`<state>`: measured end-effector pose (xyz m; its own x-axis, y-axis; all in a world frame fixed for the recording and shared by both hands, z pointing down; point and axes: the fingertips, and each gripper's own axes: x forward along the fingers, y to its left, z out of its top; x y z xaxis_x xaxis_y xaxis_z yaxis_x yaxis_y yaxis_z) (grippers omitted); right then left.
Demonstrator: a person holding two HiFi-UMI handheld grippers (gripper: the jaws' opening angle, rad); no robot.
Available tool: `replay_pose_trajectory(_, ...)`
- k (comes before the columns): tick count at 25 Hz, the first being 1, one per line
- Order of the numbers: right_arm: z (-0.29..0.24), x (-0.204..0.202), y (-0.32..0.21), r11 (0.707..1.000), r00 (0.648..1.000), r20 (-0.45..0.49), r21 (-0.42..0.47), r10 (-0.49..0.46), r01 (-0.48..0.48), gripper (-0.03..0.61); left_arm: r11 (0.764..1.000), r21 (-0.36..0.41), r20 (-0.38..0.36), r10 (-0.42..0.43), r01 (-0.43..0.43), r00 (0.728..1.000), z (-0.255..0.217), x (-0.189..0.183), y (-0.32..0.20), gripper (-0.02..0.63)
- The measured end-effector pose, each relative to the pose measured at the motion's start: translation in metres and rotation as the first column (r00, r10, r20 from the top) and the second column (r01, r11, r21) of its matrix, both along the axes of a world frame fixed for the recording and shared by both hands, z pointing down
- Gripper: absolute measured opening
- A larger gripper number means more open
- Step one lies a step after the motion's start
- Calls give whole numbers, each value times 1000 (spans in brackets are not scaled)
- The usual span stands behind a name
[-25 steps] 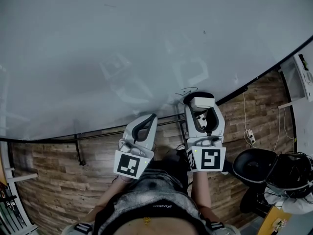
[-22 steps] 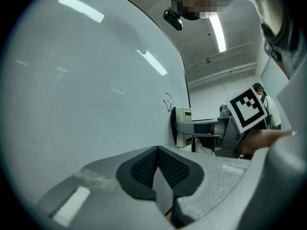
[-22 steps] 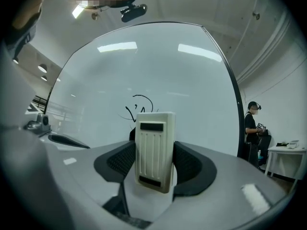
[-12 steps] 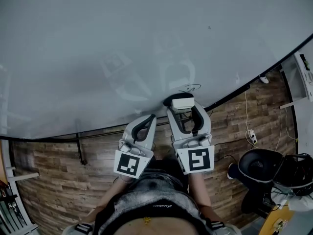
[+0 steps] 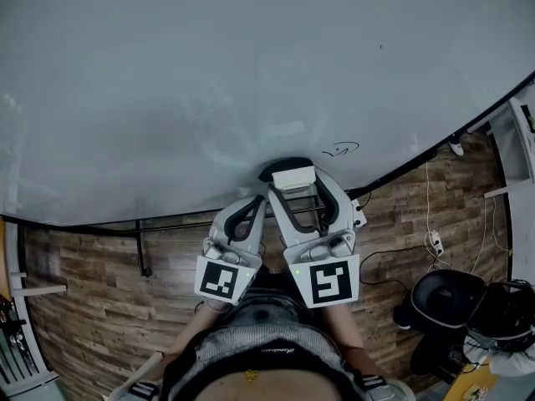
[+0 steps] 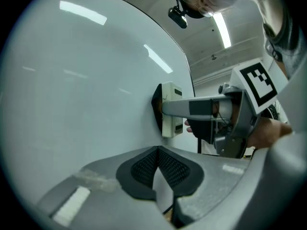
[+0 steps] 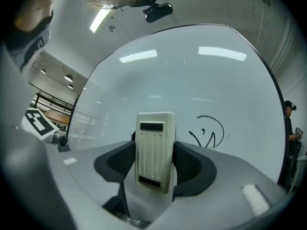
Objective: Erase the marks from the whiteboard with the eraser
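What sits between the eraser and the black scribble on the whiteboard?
Only bare whiteboard, seen in the right gripper view; the eraser is left of the scribble.

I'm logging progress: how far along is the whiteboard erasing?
Done: the eraser is picked up, clamped in the right gripper. In hand: its pad sits against the whiteboard, left of the black scribble. Left: the scribble is intact, unwiped. The left gripper is shut and empty.

Eraser (image 5: pixel 293 176) against whiteboard (image 5: pixel 167 73), marks (image 5: pixel 340 149) to its right.
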<state>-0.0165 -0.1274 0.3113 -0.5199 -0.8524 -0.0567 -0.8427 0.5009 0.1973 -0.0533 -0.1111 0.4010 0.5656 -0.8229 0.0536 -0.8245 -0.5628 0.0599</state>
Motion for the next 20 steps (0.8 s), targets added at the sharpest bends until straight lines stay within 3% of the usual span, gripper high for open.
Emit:
replay_pose_trajectory(6,-6,26,4,1000,999,-27,23,22,-21,252,1000,2,7,-13,13,1000,-3,23,9,3)
replay_pose_trajectory(11,-7,3,10,999,999,-42,14,32,-31,252,1000,8,-3,-11,11,1000,-6,1,16,3)
replay_pose_trajectory(20,-6,44,-7,998,998,-35,3,59,-59,252,1000,-3,0,21,-21,1000,-3,32,4,3)
